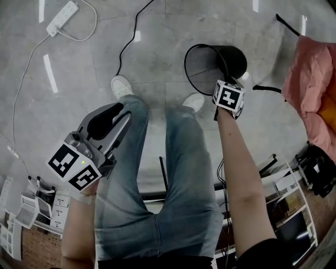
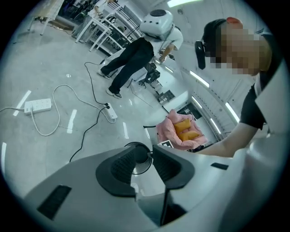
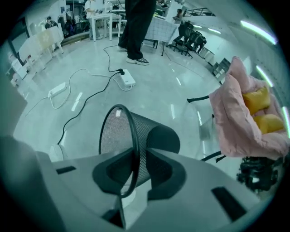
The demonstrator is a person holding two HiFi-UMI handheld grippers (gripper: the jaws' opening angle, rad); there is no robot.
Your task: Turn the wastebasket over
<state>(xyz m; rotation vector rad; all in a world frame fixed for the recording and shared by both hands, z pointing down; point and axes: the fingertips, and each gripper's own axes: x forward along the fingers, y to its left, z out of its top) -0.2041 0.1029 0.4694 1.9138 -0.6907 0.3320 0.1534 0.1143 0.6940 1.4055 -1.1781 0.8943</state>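
Tilted wastebasket (image 3: 156,135), rim between parted jaws of right tool (image 3: 139,153)

- The floor (image 1: 157,58) is smooth and grey, laid in large slabs with thin joints, and glossy enough to mirror long bright bars of light.
- A white power strip (image 1: 63,16) lies on it at the head view's upper left, and a black cable (image 1: 126,47) snakes across the slabs nearby.
- A second power strip (image 3: 124,78) lies farther out in the room.
- A pink padded bundle (image 3: 235,118) with yellow pieces (image 3: 260,111) tucked in it sits at the right.
- White wire shelving (image 1: 286,186) stands along the head view's lower right edge.
- White tables (image 3: 102,20) and black chairs (image 3: 192,38) stand at the far end.
- Strip lights (image 2: 179,2) run overhead.
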